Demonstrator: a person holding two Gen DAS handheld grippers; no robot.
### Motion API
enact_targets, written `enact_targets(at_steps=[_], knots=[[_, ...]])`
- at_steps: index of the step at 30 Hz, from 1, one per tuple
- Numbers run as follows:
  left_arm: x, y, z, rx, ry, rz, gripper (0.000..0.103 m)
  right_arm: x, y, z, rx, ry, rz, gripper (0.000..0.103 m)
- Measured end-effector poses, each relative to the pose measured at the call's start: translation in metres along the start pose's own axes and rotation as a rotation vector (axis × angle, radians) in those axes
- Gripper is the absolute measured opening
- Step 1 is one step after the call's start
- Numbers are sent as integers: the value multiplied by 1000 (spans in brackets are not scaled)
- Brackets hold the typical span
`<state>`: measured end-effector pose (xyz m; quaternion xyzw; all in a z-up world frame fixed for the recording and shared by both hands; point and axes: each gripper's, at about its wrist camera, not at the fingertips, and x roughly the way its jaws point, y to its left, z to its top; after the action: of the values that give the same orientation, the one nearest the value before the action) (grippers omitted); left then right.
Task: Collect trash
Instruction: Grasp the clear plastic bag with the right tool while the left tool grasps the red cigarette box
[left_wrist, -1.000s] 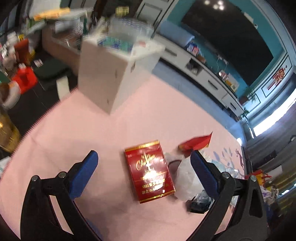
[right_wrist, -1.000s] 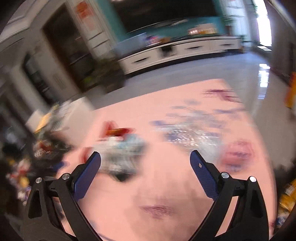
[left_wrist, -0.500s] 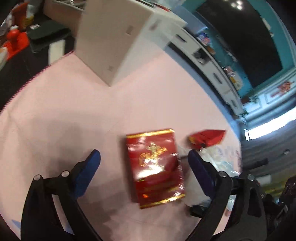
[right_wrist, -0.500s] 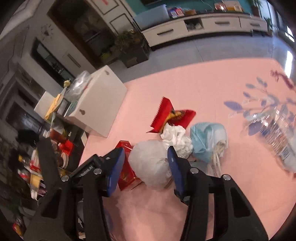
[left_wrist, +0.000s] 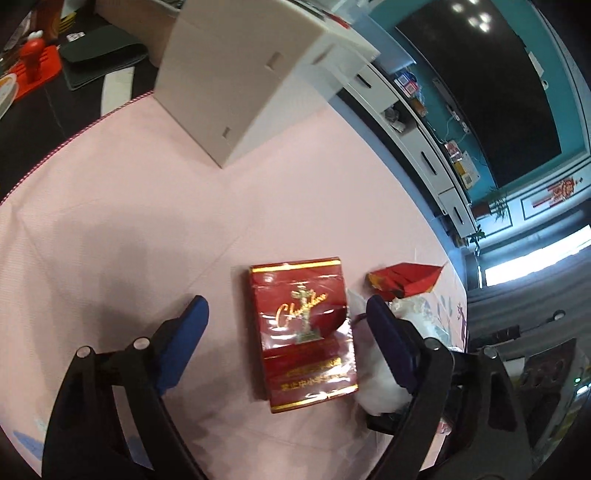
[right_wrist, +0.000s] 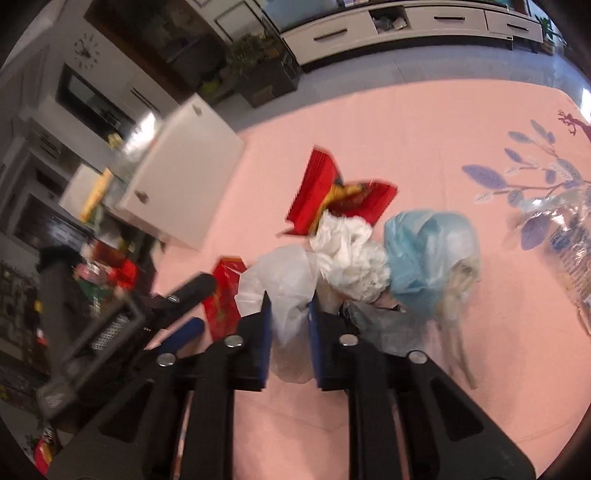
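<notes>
A red cigarette pack (left_wrist: 303, 332) lies flat on the pink mat (left_wrist: 129, 221). My left gripper (left_wrist: 286, 310) is open, one finger on each side of the pack, just above it. A red wrapper (left_wrist: 404, 278) lies beyond it. My right gripper (right_wrist: 288, 306) is shut on a white plastic bag (right_wrist: 280, 284). Behind the bag lie crumpled white tissue (right_wrist: 349, 254), a light blue bag (right_wrist: 428, 254) and the red wrapper (right_wrist: 332, 195). The cigarette pack (right_wrist: 223, 295) and my left gripper show at the left of the right wrist view.
A white box-like cabinet (left_wrist: 251, 70) stands at the mat's far edge, also in the right wrist view (right_wrist: 181, 173). A crushed clear bottle (right_wrist: 565, 236) lies at the right. Cluttered dark floor with red items (left_wrist: 33, 62) lies left of the mat.
My right gripper has closed from half open onto the white plastic bag. My left gripper has lowered toward the cigarette pack, staying open.
</notes>
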<state>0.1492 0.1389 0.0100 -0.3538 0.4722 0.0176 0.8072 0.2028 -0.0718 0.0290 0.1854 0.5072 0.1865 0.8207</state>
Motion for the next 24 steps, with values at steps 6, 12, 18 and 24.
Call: enact_targets(at_steps=[6,12,18,24], knots=[[13,-13,-3,61,19,33,87,-59,-13,7,33,-151,7,18],[25,-37,-9,151,9,139,87,-116,-26,9,59,-331,-76,18],[37,-60,-19,250,-16,212,73,-149,-42,8,105,-433,-119,18],[40,-66,-16,253,-29,215,59,-159,-51,6,123,-457,-132,18]])
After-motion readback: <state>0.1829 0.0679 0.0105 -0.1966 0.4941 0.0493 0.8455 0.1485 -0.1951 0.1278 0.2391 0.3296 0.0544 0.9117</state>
